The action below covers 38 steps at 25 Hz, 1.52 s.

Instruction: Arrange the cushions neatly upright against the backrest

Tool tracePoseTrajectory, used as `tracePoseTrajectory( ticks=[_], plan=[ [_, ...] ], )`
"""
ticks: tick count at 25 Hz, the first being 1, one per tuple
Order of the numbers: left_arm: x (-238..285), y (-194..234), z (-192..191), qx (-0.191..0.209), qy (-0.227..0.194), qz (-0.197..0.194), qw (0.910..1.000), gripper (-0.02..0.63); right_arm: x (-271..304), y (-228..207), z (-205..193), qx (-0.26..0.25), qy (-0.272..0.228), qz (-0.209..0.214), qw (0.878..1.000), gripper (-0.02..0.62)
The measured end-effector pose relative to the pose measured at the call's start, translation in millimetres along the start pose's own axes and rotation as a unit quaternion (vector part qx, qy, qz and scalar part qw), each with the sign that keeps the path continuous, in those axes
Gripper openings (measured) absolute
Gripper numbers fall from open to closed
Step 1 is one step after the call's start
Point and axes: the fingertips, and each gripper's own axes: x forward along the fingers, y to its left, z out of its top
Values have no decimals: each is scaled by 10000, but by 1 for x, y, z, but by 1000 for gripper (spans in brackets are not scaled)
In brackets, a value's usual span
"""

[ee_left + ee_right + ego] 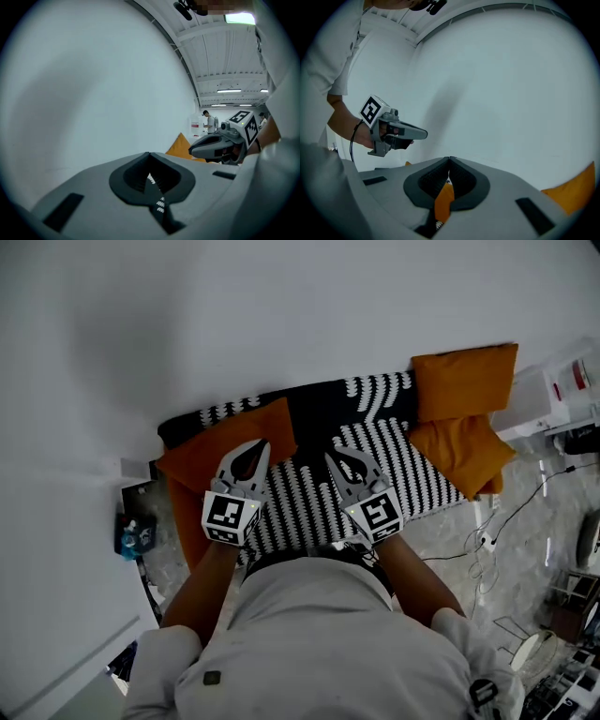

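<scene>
Your left gripper (253, 452) and right gripper (340, 459) hover side by side low over the sofa (319, 413), both with jaws pressed together and nothing in them, so you seem to be between grabs. A flat cushion (199, 457) lies beside the left tips. At the far right end, a back cushion (464, 379) sits by the wall (281, 306), with a front cushion (461, 448) slumped against it. Next, probably, open wide and pinch the flat one's edge to stand it up.

The sofa (375, 442) has a black cover patterned with white scalloped stripes. The left-end cushion (225, 446), the back right-end cushion (466, 381) and the front right-end cushion (464, 451) are all plain orange. The left tool (261, 446) and right tool (330, 457) are grey with black pads, and each carries a black-and-white square-marker cube.
</scene>
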Motion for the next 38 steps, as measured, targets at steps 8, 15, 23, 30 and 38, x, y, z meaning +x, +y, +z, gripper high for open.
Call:
tracePoseTrajectory(
  ticks=[8, 15, 23, 30, 38],
  plan=[
    [60, -159, 22, 214, 2, -768, 9968, 9, -148, -71, -30, 234, -77, -768, 9967, 26],
    [100, -322, 29, 379, -65, -1357, 9900, 9, -305, -120, -71, 352, -120, -1440, 9889, 26],
    [130, -479, 46, 652, -148, -2175, 9738, 9, -453, -153, -99, 468, -163, -2271, 9726, 26],
    [155, -558, 51, 755, -164, -2751, 9583, 9, -524, -171, -124, 652, -75, -2816, 9573, 26],
    [210, -594, 56, 764, -191, -3079, 9482, 9, -548, -221, -134, 656, -17, -3116, 9479, 26]
  ],
)
